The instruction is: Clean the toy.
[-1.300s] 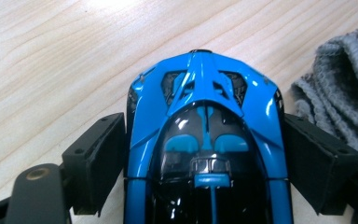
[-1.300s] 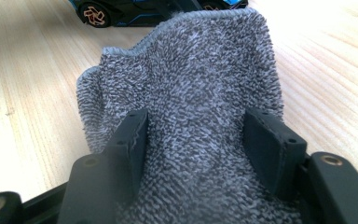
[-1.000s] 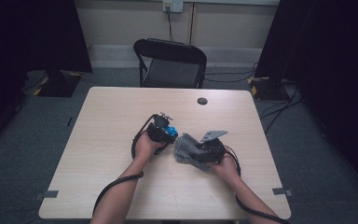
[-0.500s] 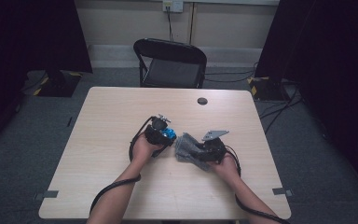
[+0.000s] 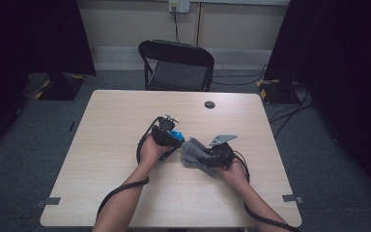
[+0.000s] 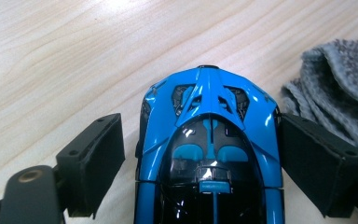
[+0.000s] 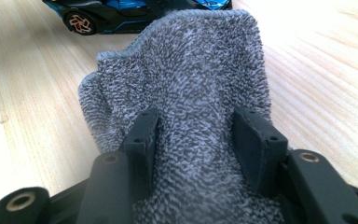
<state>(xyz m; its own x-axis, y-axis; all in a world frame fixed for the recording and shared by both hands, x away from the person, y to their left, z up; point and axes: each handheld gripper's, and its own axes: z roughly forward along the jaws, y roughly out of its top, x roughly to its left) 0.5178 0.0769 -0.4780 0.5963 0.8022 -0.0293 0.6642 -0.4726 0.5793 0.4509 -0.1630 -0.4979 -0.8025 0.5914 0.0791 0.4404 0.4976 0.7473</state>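
A blue and black toy car (image 6: 209, 107) stands on the wooden table (image 5: 125, 121), its nose towards a crumpled grey cloth (image 6: 340, 70). My left gripper (image 6: 200, 135) straddles the car, and its jaws have just been opening: a gap shows between the left pad (image 6: 93, 163) and the car's side. In the high view the left gripper (image 5: 171, 137) and the car (image 5: 176, 135) sit at mid-table. The right gripper (image 7: 193, 126) is shut on the cloth (image 7: 191, 70), pads sunk into the pile, with the car (image 7: 107, 14) just beyond. Seen from above, the right gripper (image 5: 207, 157) and cloth (image 5: 193, 152) lie right of the car.
A small black round object (image 5: 209, 104) lies near the table's far edge. A black folding chair (image 5: 176, 63) stands behind the table. Cables trail from both grippers along the person's forearms towards the near edge.
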